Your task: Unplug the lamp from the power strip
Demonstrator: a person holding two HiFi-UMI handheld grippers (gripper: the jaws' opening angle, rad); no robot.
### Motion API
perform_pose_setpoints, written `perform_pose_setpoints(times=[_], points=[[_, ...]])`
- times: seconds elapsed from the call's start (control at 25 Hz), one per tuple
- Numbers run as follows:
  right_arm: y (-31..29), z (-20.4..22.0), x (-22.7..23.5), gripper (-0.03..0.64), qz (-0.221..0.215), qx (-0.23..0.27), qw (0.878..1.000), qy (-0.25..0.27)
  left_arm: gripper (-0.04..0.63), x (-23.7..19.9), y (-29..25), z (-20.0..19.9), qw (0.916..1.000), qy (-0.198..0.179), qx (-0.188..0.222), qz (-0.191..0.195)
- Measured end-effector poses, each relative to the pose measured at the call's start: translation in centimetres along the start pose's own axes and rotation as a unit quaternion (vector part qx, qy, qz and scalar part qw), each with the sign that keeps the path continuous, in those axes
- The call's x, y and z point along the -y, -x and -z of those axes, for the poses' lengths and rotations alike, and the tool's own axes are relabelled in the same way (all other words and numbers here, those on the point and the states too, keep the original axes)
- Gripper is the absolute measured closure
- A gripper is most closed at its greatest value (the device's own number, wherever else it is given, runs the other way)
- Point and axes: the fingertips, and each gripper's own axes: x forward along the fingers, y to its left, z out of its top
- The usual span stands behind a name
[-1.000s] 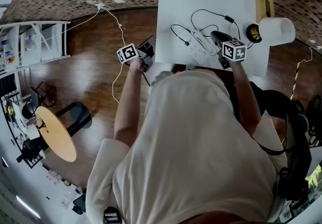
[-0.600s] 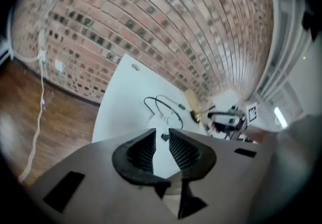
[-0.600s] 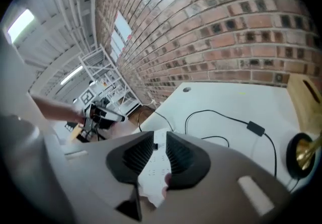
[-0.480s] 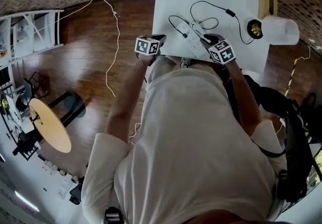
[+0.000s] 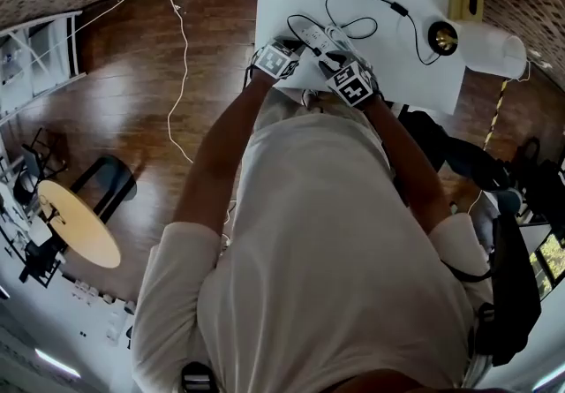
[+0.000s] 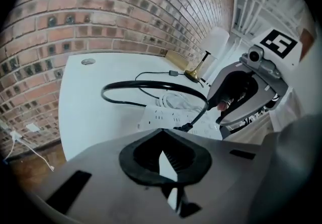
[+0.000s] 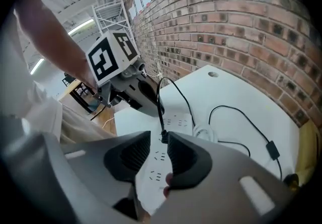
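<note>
Left gripper (image 6: 160, 151) jaws have just been closing and are all but together, with nothing held. Right gripper (image 7: 158, 142) jaws, just opening, stand narrowly apart, unclamped. A black plug (image 7: 163, 136) at their tips stands in the white power strip (image 7: 176, 120) on the table (image 7: 236, 92). The lamp (image 6: 214, 47) stands farther back.

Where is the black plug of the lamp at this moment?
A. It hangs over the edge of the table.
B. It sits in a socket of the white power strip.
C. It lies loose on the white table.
B: in the right gripper view the black plug stands upright on the white power strip, seated in one of its sockets, with its cord rising from it.
</note>
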Motion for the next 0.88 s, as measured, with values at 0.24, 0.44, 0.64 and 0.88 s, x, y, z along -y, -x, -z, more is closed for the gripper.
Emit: perform_pose_setpoints(times=[0.24,0.44,0.64,0.88], points=[[-3.1,-0.2,0.7,0.508,0.040,-0.040,0.998,-0.002,0.591,-0.2,-1.9,0.4,0.9906,-0.131,-0.036,-0.010],[-4.7,0.7,1.2,0.525,0.062,-0.074,0.995,0.019,0.591,0.2,-2.9,-0.7,0.9586,-0.280,-0.036,-0.040],[-4.2,0.5,0.8,0.569,0.078,-0.063,0.995,0.030,0.592,0.0,-3.6,-0.2,0.9018,-0.422,-0.044,-0.083],[-3.8,0.3,0.9,0.580,0.090,-0.050,0.995,0.004,0.607,0.7,-4.0,-0.5,0.8718,-0.483,-0.018,-0.082]])
